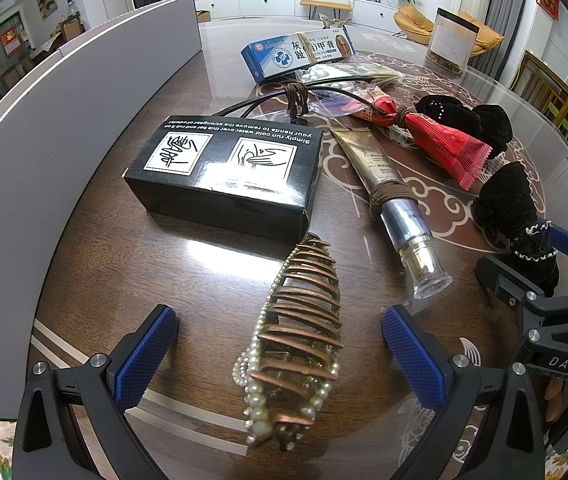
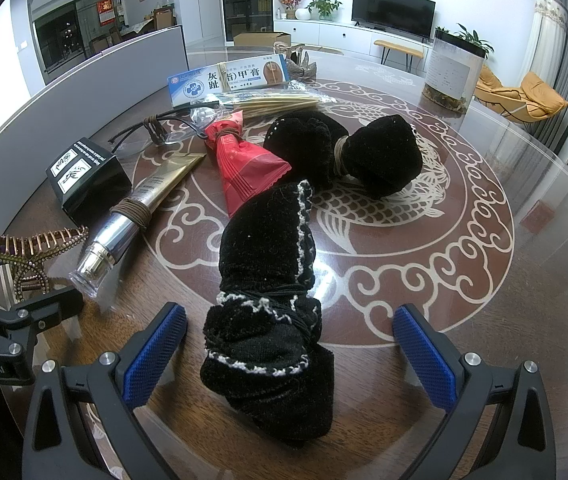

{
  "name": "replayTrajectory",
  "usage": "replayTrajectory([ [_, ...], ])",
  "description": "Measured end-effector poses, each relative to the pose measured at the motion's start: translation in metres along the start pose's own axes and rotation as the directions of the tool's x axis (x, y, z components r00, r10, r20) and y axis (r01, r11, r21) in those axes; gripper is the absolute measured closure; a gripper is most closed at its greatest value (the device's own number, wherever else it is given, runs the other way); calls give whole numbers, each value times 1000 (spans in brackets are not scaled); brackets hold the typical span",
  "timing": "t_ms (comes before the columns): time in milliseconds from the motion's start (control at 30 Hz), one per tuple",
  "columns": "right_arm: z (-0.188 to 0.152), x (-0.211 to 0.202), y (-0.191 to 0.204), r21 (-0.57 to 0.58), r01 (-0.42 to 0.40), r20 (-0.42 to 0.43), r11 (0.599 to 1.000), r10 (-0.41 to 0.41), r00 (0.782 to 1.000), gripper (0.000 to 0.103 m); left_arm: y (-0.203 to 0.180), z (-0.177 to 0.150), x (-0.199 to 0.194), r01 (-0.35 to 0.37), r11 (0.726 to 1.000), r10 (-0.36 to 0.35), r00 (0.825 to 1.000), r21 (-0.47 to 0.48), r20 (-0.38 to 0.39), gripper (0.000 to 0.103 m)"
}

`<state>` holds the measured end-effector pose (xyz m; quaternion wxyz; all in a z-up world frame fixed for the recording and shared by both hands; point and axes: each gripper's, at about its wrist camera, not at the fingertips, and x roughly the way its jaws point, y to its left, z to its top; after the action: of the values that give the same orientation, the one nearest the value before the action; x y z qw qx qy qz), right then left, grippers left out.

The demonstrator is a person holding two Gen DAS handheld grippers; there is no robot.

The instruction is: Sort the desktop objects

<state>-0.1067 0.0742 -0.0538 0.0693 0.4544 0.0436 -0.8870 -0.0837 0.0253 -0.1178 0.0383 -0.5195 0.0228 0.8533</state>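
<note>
Left tool (image 1: pixel 280 354) spread wide, blue pads on either side of copper hair claw (image 1: pixel 300 332) with pearl trim, not touching it; claw lying lengthwise at lower centre of left wrist view, on the dark wood surface (image 1: pixel 96 240). Black box (image 1: pixel 228 172) with white hand diagrams just above claw in frame, close to its far tip. Gold-and-silver cosmetic tube (image 1: pixel 388 200), wound with brown cord, to right of box, clear cap pointing toward lower right. Red sachet (image 1: pixel 444 144) at upper right of centre, beside a black velvet scrunchie (image 1: pixel 472 120). Blue-and-white medicine carton (image 1: pixel 296 56) at upper centre, small clear packets just below it. Grey partition (image 1: pixel 64 120) curving along left of frame. Right tool (image 2: pixel 290 352) likewise wide open, holding nothing; black knit pouch (image 2: pixel 272 292) with white stitched edging lying between its pads at lower centre of right wrist view, contact with pads not evident. Same pouch visible at right edge of left wrist view, in front of right tool. Clear jar (image 2: pixel 452 68) at upper right of right wrist view, well apart from the cluster. Claw visible again at left edge of that view.
</note>
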Motion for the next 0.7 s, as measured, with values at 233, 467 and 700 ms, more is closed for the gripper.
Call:
replayTrajectory([
  [233,0,0,0,-3,-1,0,1000,1,1000,0,14,9,-3,132,991,-131,991,6,-33,0],
  [467,13,-1,-7,-60,-44,-107,997,37,994,0,-3,9,-4,66,988,-62,997,141,-36,29],
  [700,24,-2,-7,-131,-101,-209,986,72,975,65,-2,6,-15,70,984,-67,998,165,-19,77],
])
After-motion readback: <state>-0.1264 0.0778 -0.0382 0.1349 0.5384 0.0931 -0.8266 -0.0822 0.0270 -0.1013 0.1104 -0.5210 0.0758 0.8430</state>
